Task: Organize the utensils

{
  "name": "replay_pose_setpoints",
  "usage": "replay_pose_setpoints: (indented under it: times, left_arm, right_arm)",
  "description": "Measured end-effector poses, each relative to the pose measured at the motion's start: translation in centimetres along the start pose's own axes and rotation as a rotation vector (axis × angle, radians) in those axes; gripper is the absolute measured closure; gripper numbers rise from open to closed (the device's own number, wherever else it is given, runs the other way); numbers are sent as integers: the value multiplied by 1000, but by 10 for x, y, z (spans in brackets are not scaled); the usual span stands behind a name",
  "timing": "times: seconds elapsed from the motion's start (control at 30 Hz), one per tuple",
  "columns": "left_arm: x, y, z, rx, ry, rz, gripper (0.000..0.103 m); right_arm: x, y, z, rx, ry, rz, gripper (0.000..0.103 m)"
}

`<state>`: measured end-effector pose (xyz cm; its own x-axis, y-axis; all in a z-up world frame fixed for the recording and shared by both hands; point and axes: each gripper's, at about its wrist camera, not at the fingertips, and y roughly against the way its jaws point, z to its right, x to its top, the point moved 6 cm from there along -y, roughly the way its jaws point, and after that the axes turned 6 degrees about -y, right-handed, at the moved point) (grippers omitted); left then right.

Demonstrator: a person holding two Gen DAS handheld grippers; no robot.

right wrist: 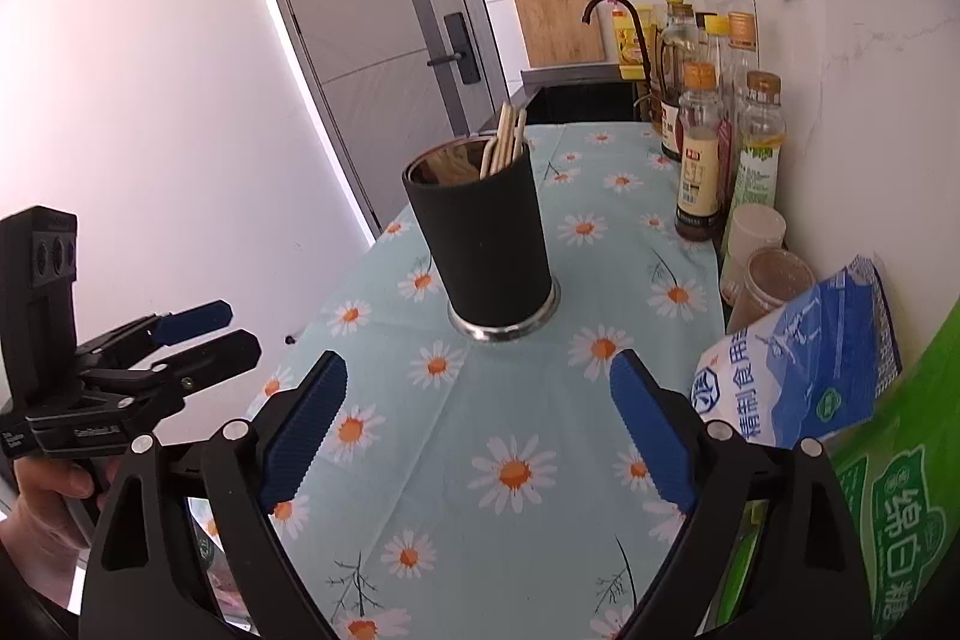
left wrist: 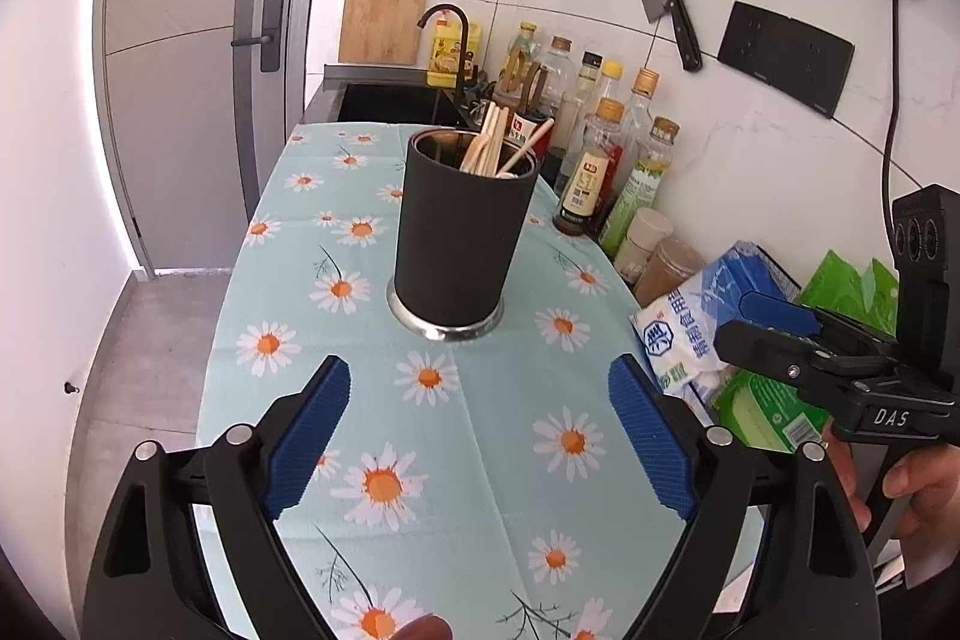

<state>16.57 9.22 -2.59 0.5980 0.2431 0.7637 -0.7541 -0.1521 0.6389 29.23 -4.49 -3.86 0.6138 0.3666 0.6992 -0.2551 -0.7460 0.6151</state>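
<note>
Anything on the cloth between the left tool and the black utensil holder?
Nothing: only bare daisy tablecloth between left tool and utensil holder, in the left wrist view.

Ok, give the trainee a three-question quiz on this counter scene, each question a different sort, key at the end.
1. True or false: the black holder lies on its side on the daisy cloth.
2. What stands inside the holder? A) wooden chopsticks B) metal forks C) nothing
3. Fill in: both the left tool and the right tool have their fingers ____, with nothing between them.

Key
1. False: it stands upright.
2. A: chopsticks stick up past the rim.
3. Open: no utensil is gripped by either.
</note>
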Motion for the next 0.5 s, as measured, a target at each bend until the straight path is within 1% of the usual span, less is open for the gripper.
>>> replay_pose_setpoints:
  times: [0.03,0.07,0.23,0.4,0.5]
  left_arm:
    - [-2,0,2,-2,-4,-7,8]
    - [-4,1,5,-6,-8,-13,6]
    - [-13,1,11,-2,-18,-36,7]
    - [-28,-1,14,31,-38,-61,7]
    - [-35,-3,13,31,-34,-81,7]
  right_arm:
    - [-2,0,0,-3,3,-1,11]
    - [-4,2,0,-9,10,1,10]
    - [-13,12,2,-46,34,7,5]
    - [-23,16,4,-71,52,-6,5]
    - [-29,16,7,-67,34,-19,5]
